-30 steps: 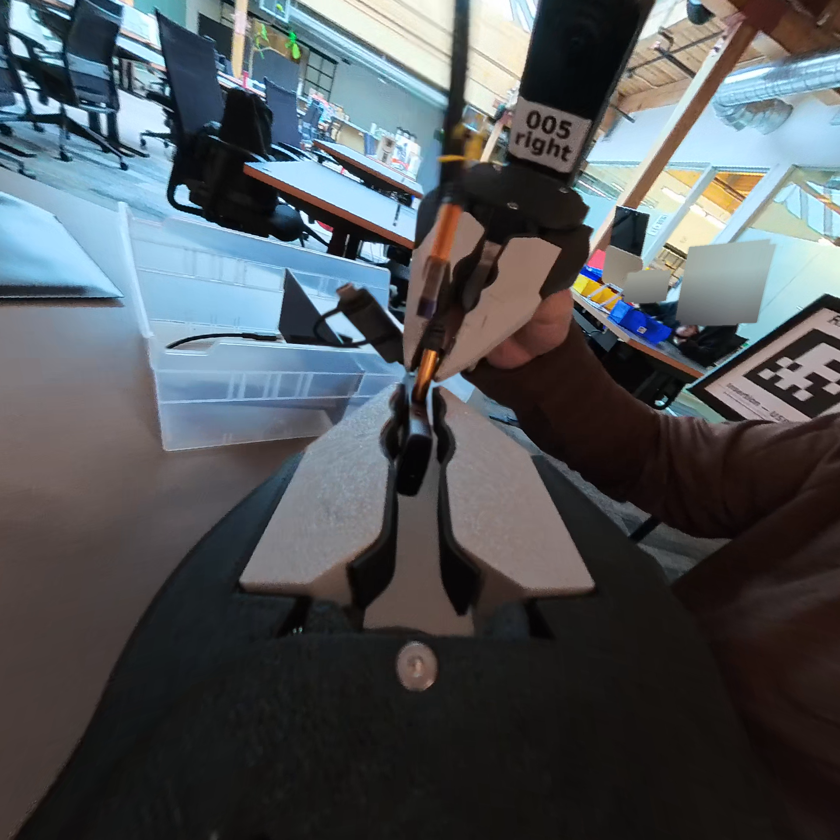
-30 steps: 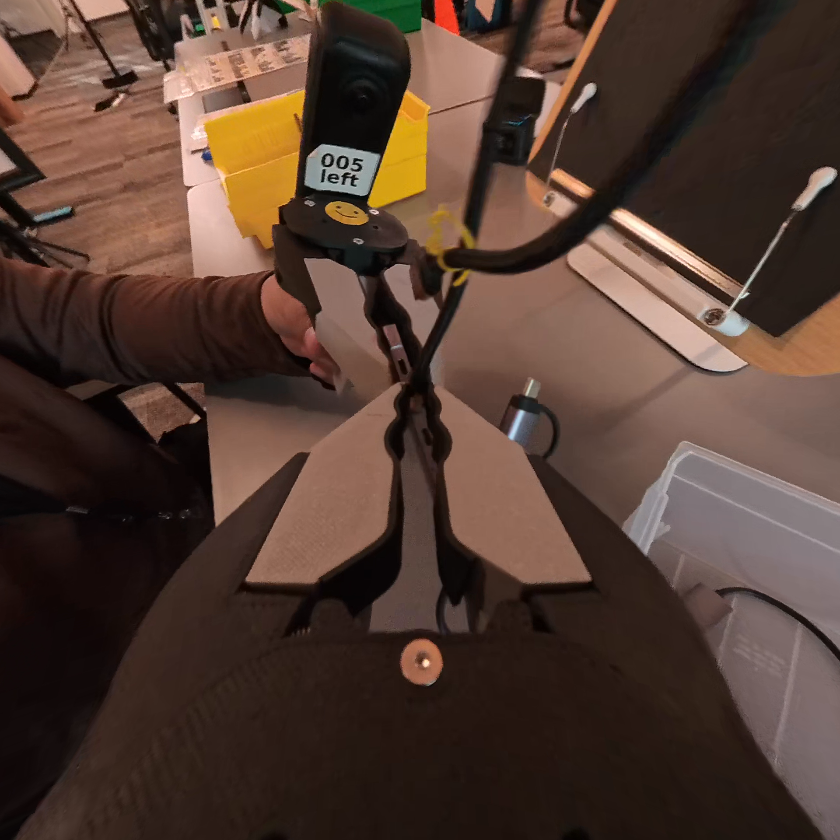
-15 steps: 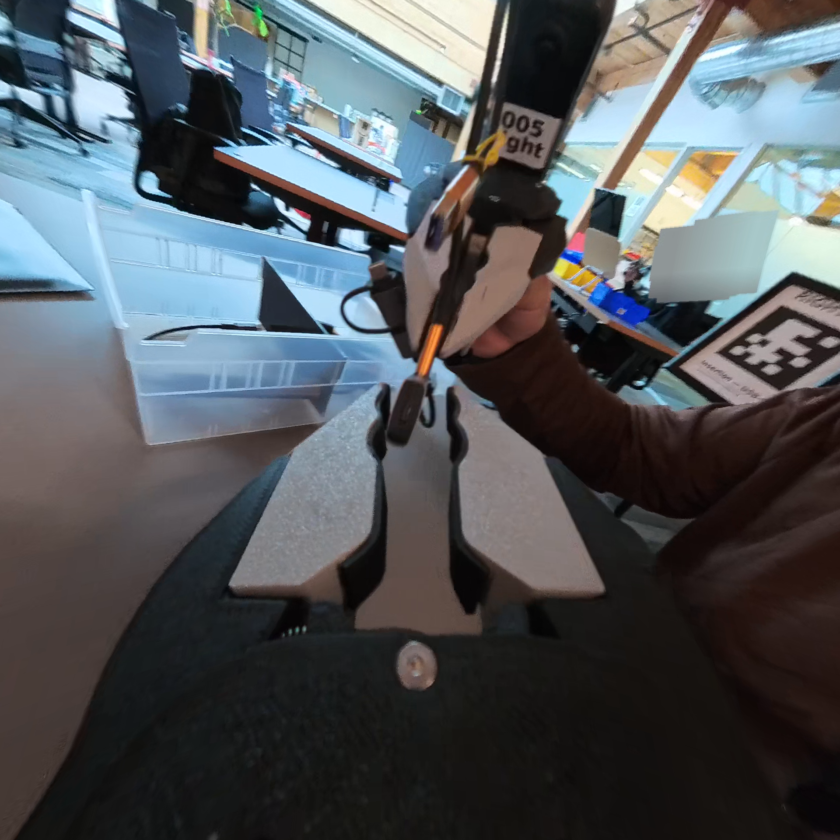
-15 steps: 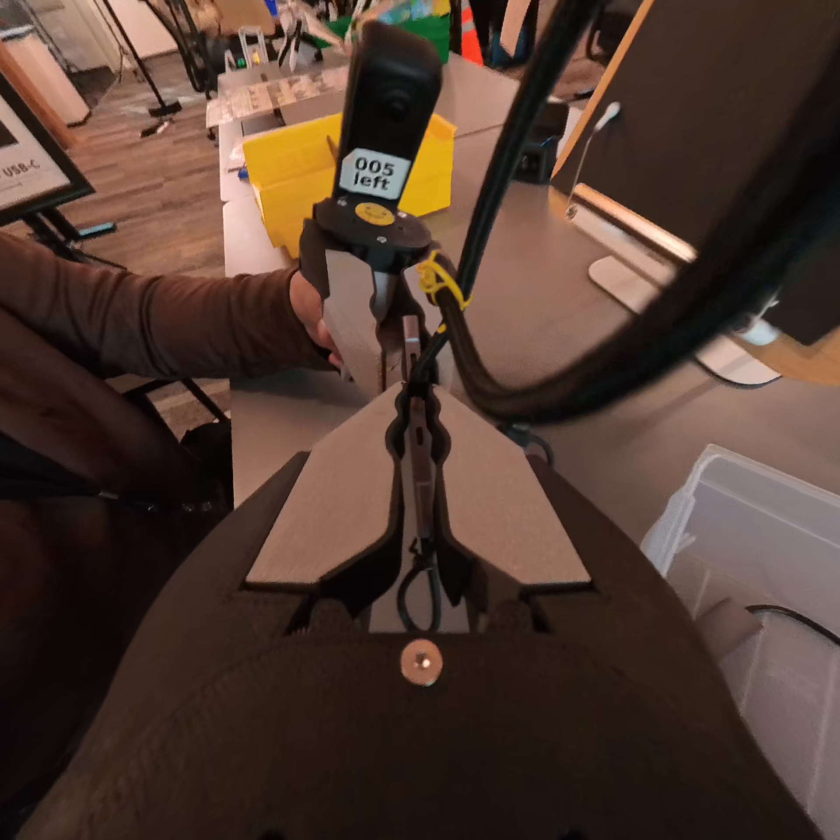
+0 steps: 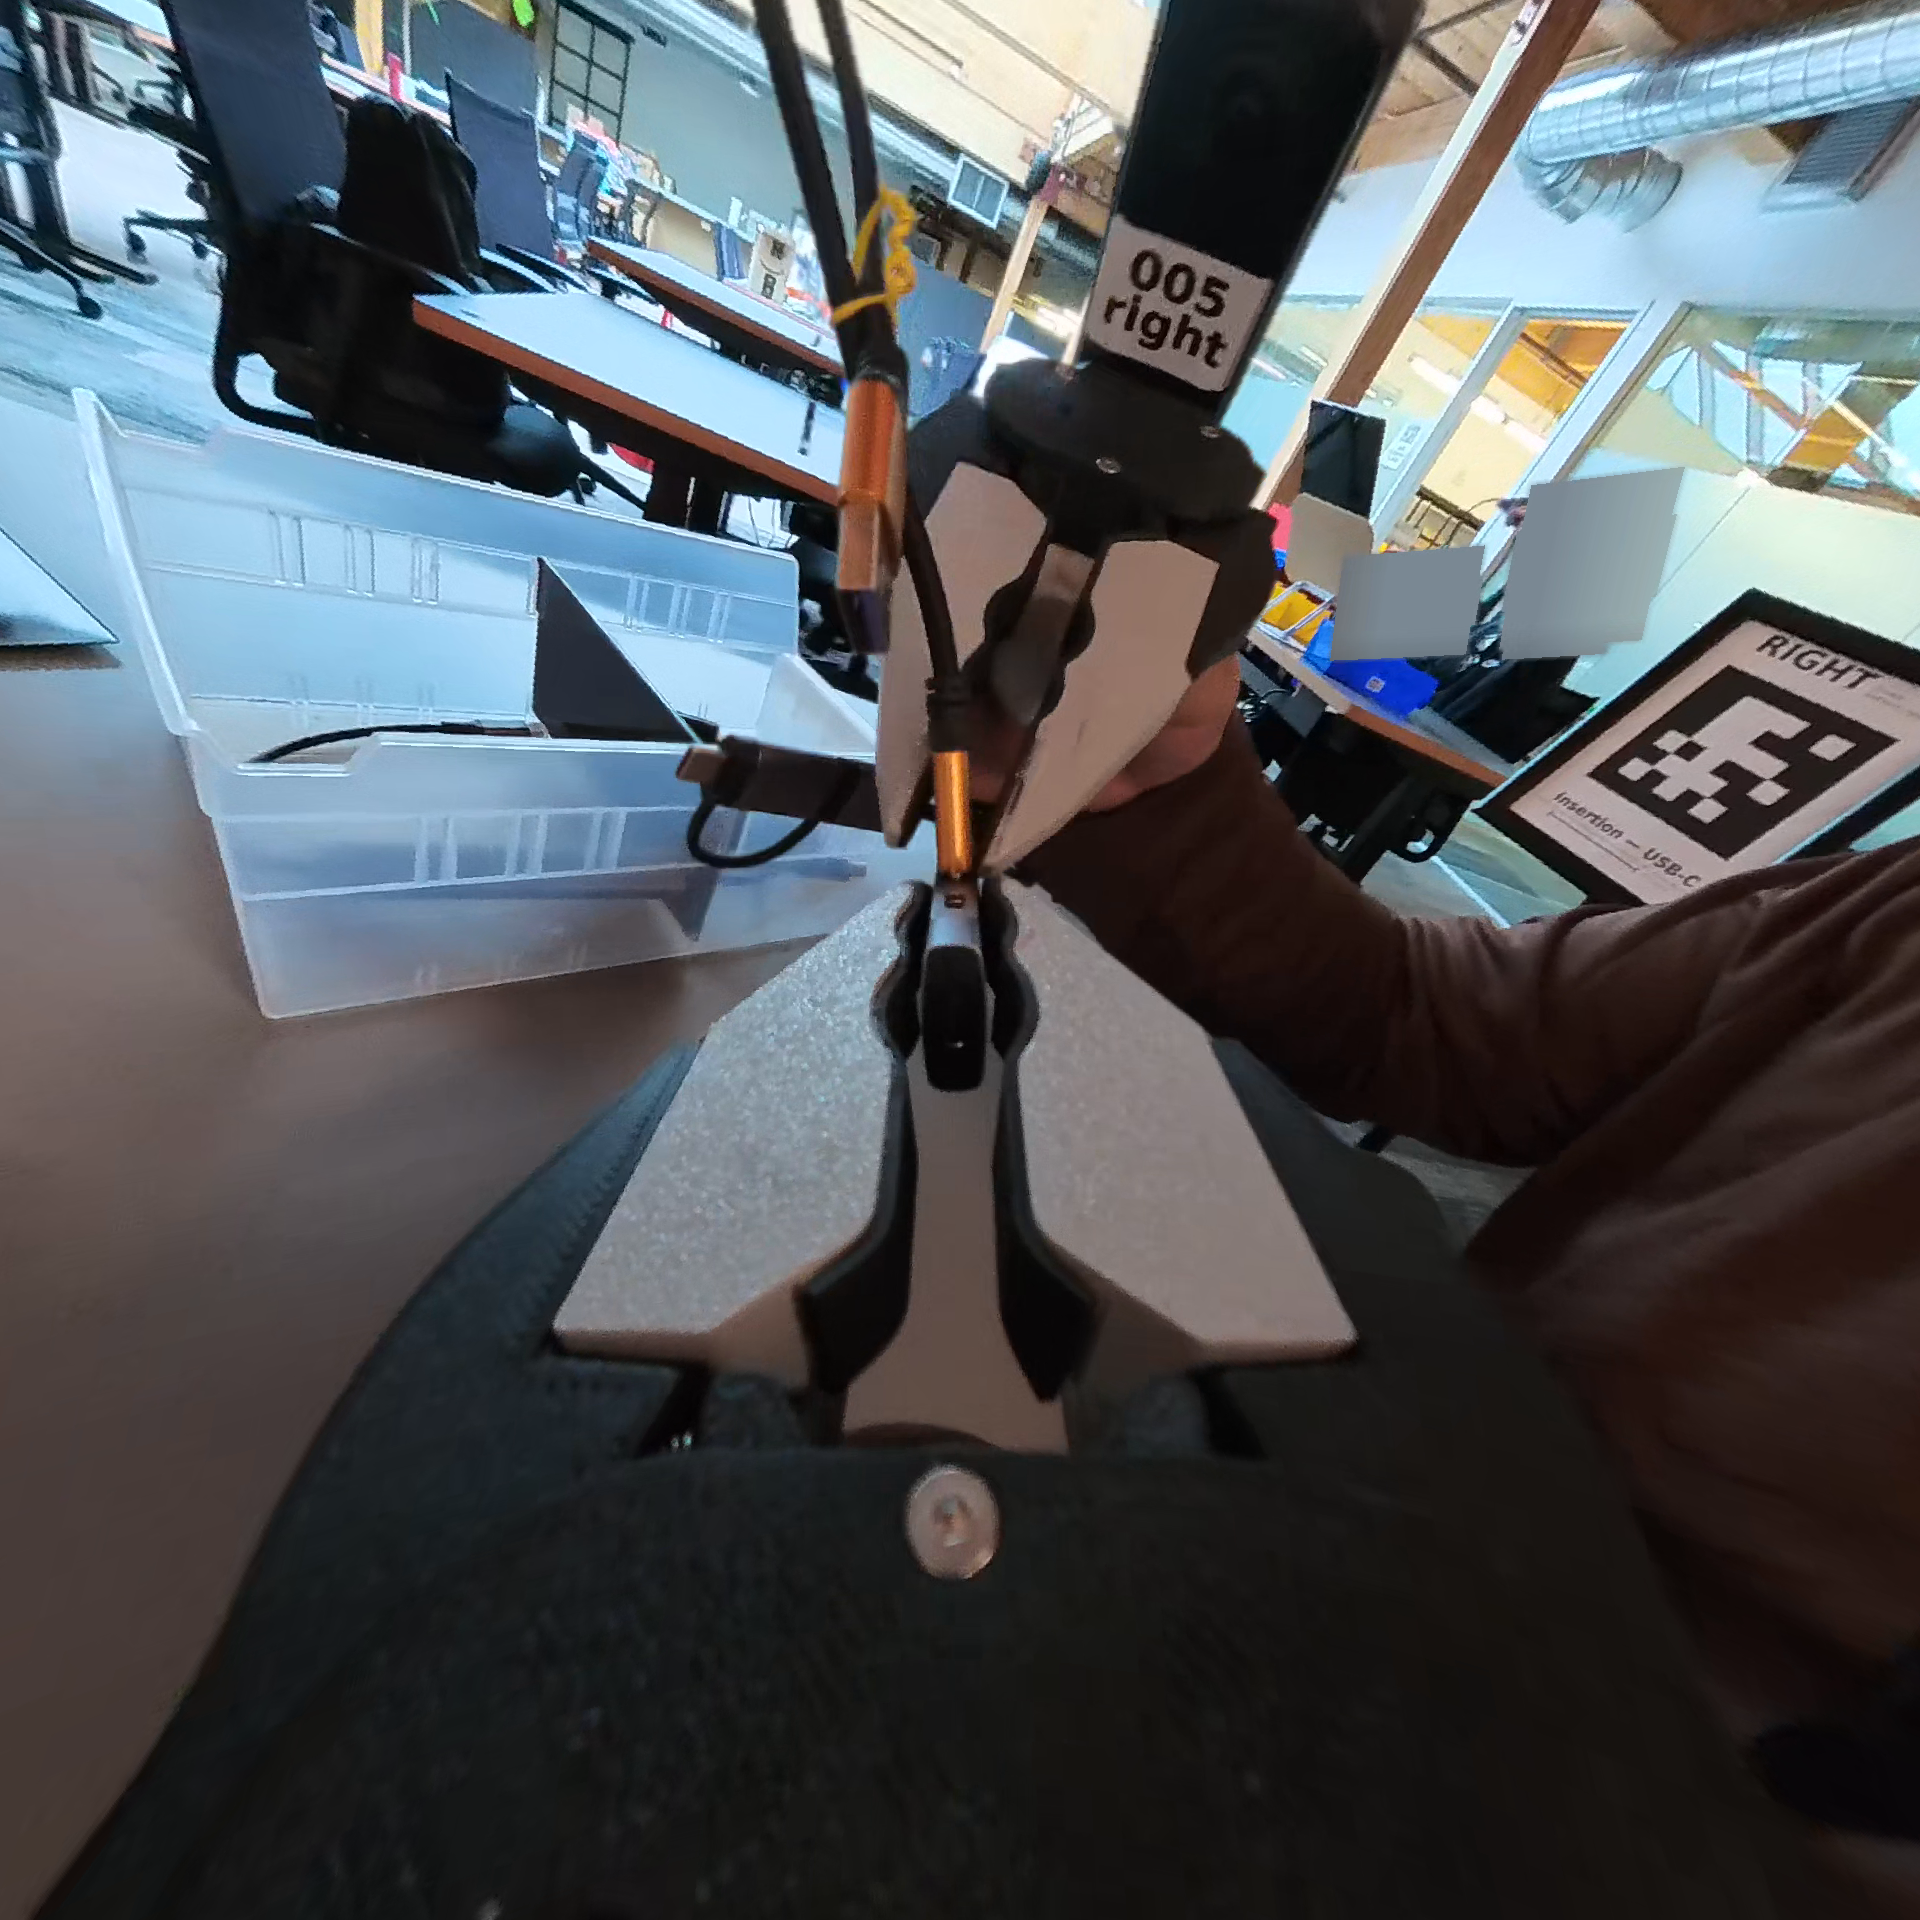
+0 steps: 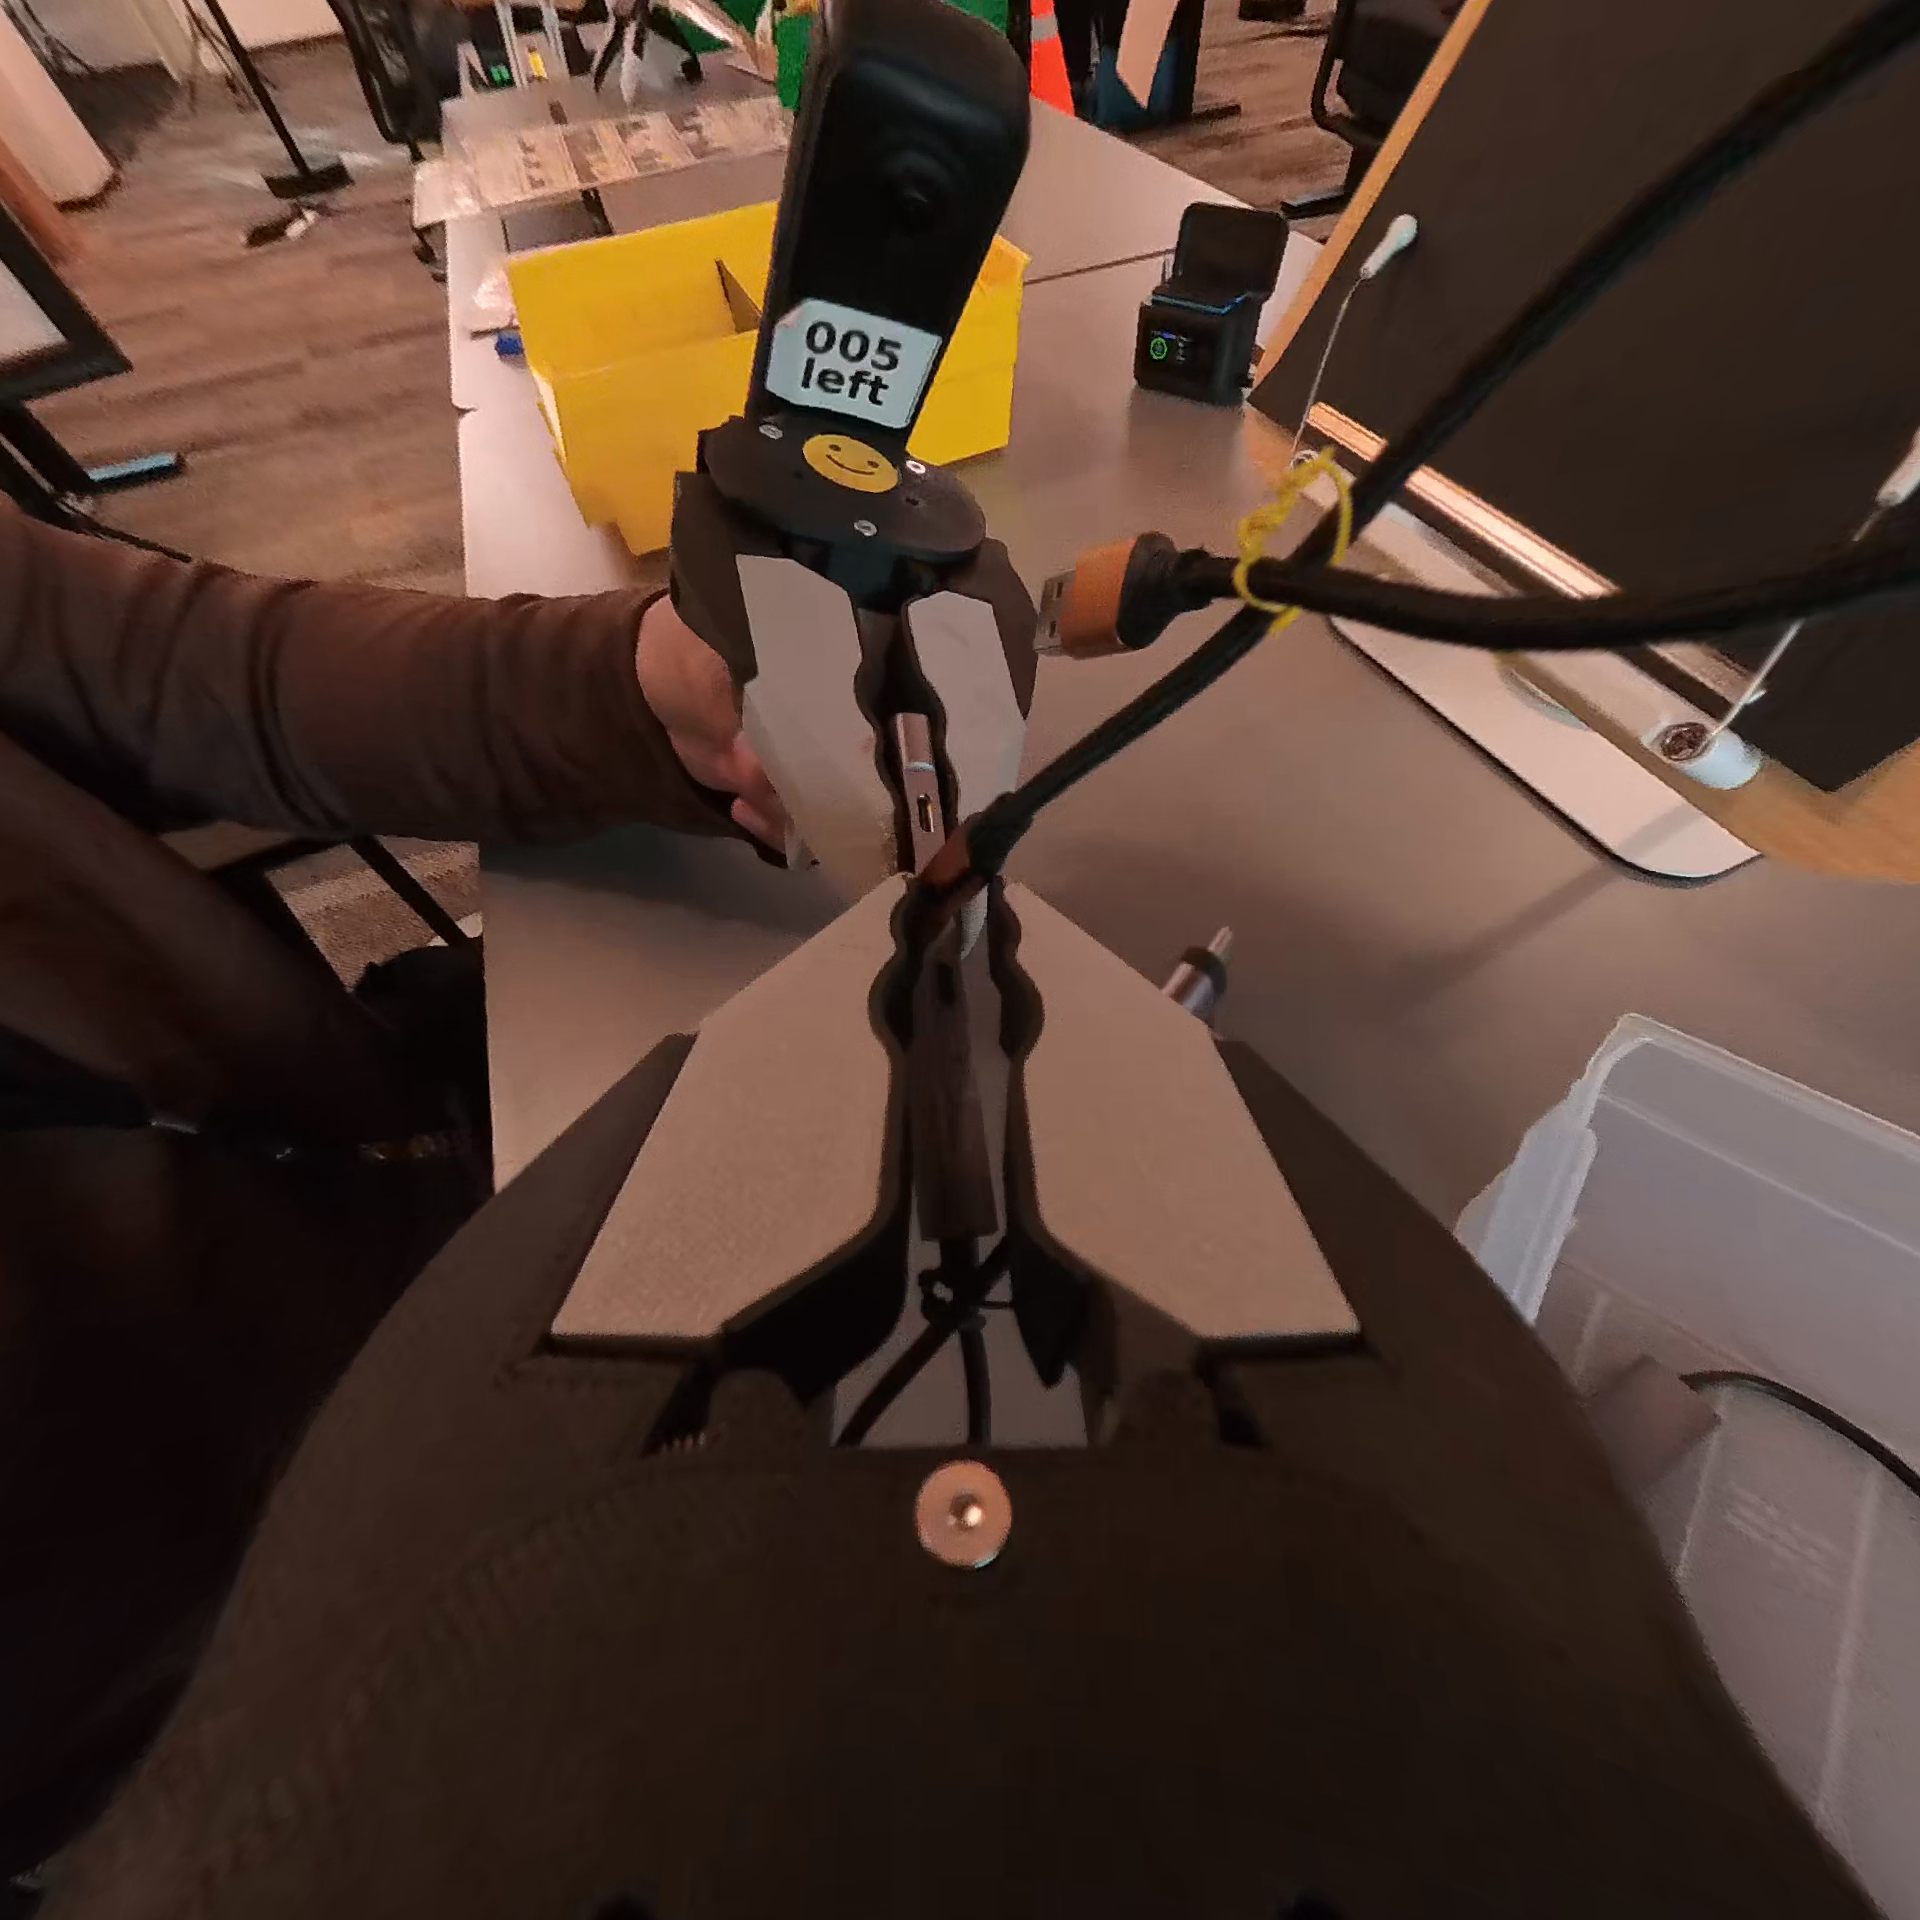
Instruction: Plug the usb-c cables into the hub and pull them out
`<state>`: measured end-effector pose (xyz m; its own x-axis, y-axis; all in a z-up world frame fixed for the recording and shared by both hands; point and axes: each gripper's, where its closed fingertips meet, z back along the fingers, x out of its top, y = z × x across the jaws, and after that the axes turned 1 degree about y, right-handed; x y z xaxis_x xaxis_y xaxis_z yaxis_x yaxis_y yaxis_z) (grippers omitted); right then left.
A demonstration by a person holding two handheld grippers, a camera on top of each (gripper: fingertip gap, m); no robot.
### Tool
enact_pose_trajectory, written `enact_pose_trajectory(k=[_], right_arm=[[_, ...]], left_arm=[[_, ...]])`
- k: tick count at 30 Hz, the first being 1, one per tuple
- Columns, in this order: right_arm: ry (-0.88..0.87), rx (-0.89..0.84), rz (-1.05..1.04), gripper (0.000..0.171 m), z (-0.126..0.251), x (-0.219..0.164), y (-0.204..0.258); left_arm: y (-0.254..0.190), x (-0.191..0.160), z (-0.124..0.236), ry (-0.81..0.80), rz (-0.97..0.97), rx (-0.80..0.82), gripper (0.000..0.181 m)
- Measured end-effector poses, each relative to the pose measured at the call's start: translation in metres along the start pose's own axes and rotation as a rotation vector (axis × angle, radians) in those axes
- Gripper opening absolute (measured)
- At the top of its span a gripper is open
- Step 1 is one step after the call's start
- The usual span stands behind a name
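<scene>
Left gripper [image 5: 954, 902] jaws pinched slim dark hub [image 5: 951, 1013], port end at tips. Right gripper [image 6: 948, 902] jaws pinched orange-collared usb-c plug [image 5: 951, 805], plug tip touching hub port between both jaw pairs. Cable's loose orange connector [image 6: 1091, 613] hung above right jaws.

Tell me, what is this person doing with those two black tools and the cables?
A person holds a handheld gripper in each hand above a table. The left gripper is shut on a small dark hub. The right gripper is shut on the orange plug of a black cable, tip to tip with the hub; whether the plug is seated cannot be told. A second, bigger orange plug hangs loose, tied to the cable. A clear plastic bin sits beside them.
</scene>
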<state>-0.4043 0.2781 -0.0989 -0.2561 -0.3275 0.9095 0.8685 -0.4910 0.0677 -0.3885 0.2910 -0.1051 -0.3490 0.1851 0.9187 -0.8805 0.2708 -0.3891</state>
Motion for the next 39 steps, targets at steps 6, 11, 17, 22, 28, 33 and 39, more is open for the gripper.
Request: enact_pose_trajectory(k=[6,11,17,22,28,33,39], right_arm=[[-0.051,0.049,-0.064,0.003,-0.001,0.004,-0.001],[-0.227,-0.016,-0.177,0.001,-0.001,0.01,-0.01],[-0.414,-0.072,-0.23,0.0,-0.001,0.025,-0.016],[-0.549,-0.06,-0.279,0.0,-0.003,0.042,-0.019],[-1.043,-0.076,-0.371,0.0,0.092,0.081,-0.051],[-0.619,-0.235,-0.144,0.002,0.072,0.087,-0.034],[-0.138,-0.416,-0.231,0.002,0.139,0.023,-0.057]], left_arm=[[0.003,0.003,0.002,-0.017,-0.026,0.038,0.007],[0.012,0.012,0.005,-0.102,0.004,0.111,0.007],[0.014,0.024,0.013,-0.17,0.027,0.127,0.007],[0.014,0.038,0.023,-0.237,-0.001,0.167,0.007],[0.015,0.03,0.033,-0.245,0.046,0.15,0.007],[0.018,0.031,0.038,-0.237,-0.003,0.177,0.007],[0.015,0.005,0.013,-0.055,-0.176,0.257,0.007]])
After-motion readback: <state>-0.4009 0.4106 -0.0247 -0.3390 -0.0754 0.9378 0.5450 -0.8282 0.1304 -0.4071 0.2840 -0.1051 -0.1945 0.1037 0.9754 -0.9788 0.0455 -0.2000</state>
